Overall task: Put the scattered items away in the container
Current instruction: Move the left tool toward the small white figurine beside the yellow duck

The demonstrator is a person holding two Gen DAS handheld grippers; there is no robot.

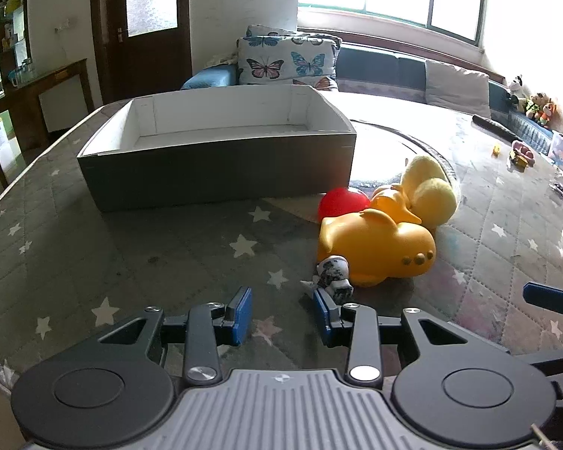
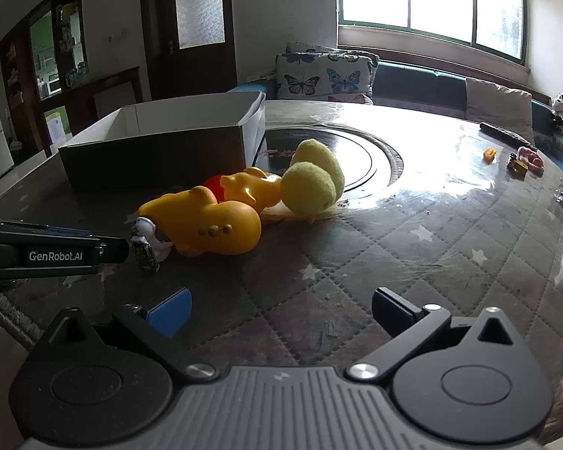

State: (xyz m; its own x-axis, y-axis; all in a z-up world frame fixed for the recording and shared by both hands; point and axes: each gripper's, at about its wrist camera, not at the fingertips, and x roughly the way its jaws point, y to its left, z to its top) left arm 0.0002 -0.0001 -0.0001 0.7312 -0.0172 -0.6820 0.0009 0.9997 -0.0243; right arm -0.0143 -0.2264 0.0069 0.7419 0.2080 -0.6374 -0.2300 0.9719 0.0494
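The box [image 1: 221, 172] stands on the tabletop [image 1: 131, 247] with its top open, and the part of its floor that I can see holds nothing. The toys lie in 1 heap just beside its right corner: a yellow submarine [image 1: 375, 247], a second orange toy [image 1: 394, 202] behind it, a red ball [image 1: 337, 202] and 2 yellow plush balls [image 1: 431, 191]. A small black-and-white figure [image 1: 332, 272] lies against the submarine.

The left tongs [image 1: 283, 309] are spread wide and grasp nothing; their right pad almost touches the small figure. The right tongs [image 2: 281, 309] are also spread and free, near the heap.

I judge the step in hand is the picking of the small figure. The left tongs must shift a little right so the figure sits between the pads, then squeeze gently, because it is small and may slip.
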